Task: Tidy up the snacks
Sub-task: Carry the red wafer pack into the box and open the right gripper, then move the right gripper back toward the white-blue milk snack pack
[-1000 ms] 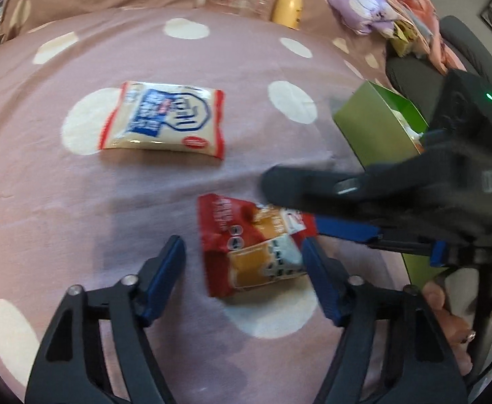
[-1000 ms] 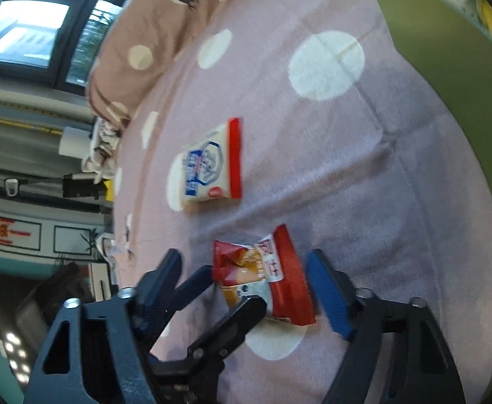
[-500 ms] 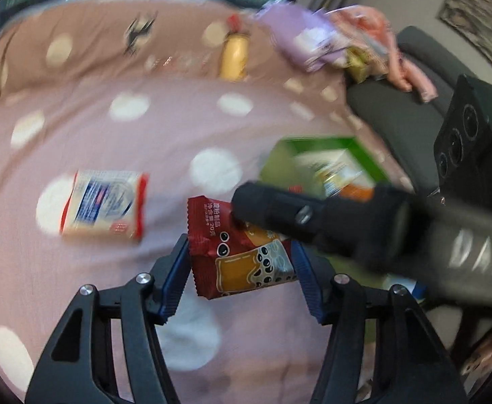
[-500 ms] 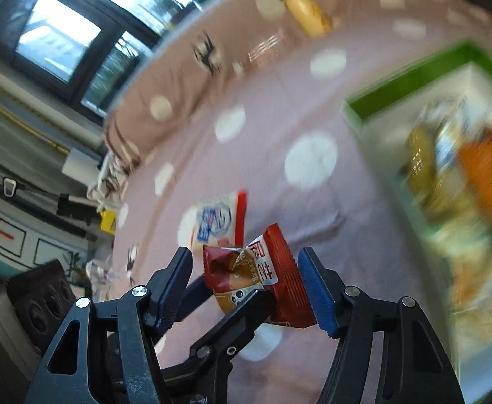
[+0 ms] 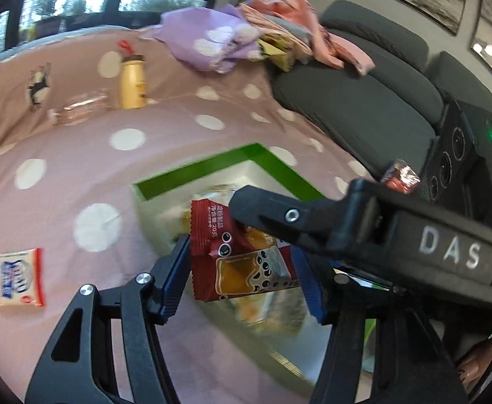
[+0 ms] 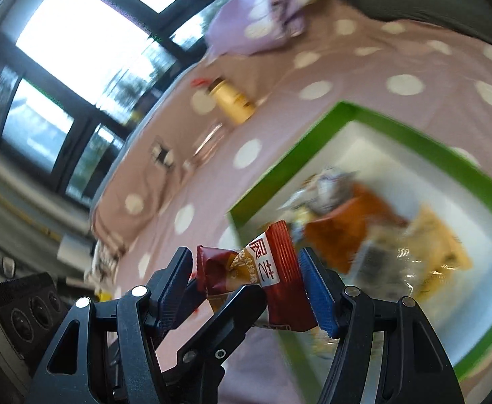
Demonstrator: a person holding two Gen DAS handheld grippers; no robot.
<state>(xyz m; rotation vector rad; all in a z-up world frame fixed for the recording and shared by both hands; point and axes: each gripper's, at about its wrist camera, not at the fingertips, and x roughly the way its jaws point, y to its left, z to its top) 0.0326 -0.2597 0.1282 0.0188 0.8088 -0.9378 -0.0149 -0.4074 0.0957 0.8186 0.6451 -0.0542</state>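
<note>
One red snack packet [image 5: 242, 262] with a bubble-tea picture hangs in the air, held from two sides. My left gripper [image 5: 242, 282] is shut on it, blue pads pressing both edges. In the right wrist view my right gripper [image 6: 246, 282] is shut on the same red packet [image 6: 276, 279]. One black finger [image 5: 279, 215] of the right gripper crosses the left wrist view. The packet hangs over the near corner of the green box [image 5: 232, 158], which holds several snacks. The box rim [image 6: 289, 161] shows blurred in the right wrist view.
A white and blue snack packet [image 5: 13, 277] lies on the pink dotted cover at the left. A yellow bottle [image 5: 131, 82] and a clear glass item [image 5: 77, 109] stand at the back. Purple cloth [image 5: 212, 43] and a dark grey seat [image 5: 364, 101] lie behind the box.
Both grippers closed on the red packet where it lay on the cover, lifted it together and carried it to the right, over the green box. The white and blue packet stayed put.
</note>
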